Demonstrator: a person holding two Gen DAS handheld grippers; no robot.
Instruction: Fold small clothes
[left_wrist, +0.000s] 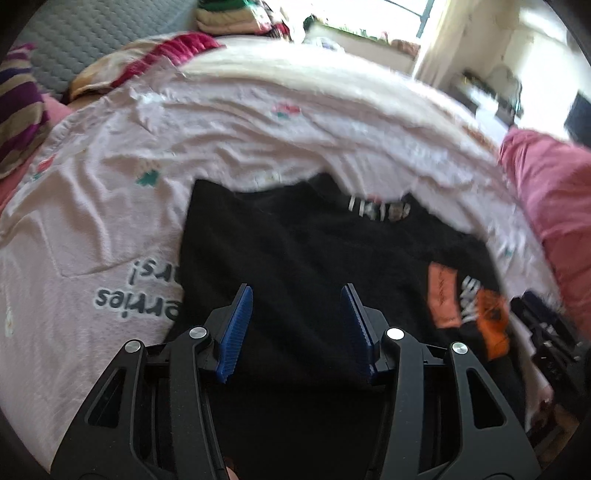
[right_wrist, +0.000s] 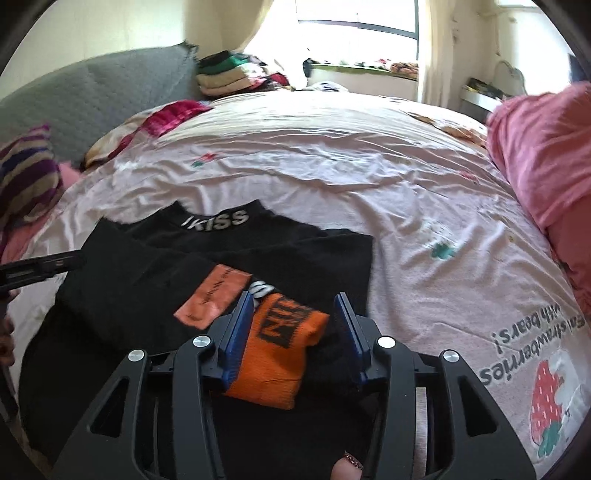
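A small black top (right_wrist: 229, 258) lies flat on the bed, near the side where the person stands. White letters on its neck band (right_wrist: 216, 220) spell "KISS". It has a peach patch (right_wrist: 212, 295) with tiny writing too small to read, and an orange cuff (right_wrist: 280, 343) with black block letters I cannot make out. Part of the top is folded over, so the orange cuff sits on the black cloth. The right gripper (right_wrist: 293, 299) is spread open, and its two blue fingers (right_wrist: 240, 328) stand on each side of the orange cuff; I cannot tell if they touch it. The left gripper (left_wrist: 297, 291) is spread open too, above the black cloth, and holds nothing. Its view is blurry. The left gripper's dark tip (right_wrist: 40, 267) also pokes in at the left edge of the right view, just beside the top. Under the top is a pale pink bed sheet (right_wrist: 369, 177) with small flowers. The sheet has a red strawberry picture (right_wrist: 548, 391) and upside-down words that read "strawberries with bears!". A pink blanket (right_wrist: 543, 155) is bunched up on the right side of the bed. A striped pillow (right_wrist: 26, 177) lies on the left, by a grey quilted headboard (right_wrist: 85, 96). A pile of folded clothes (right_wrist: 229, 74) sits past the far end of the bed, near a bright window (right_wrist: 354, 26).
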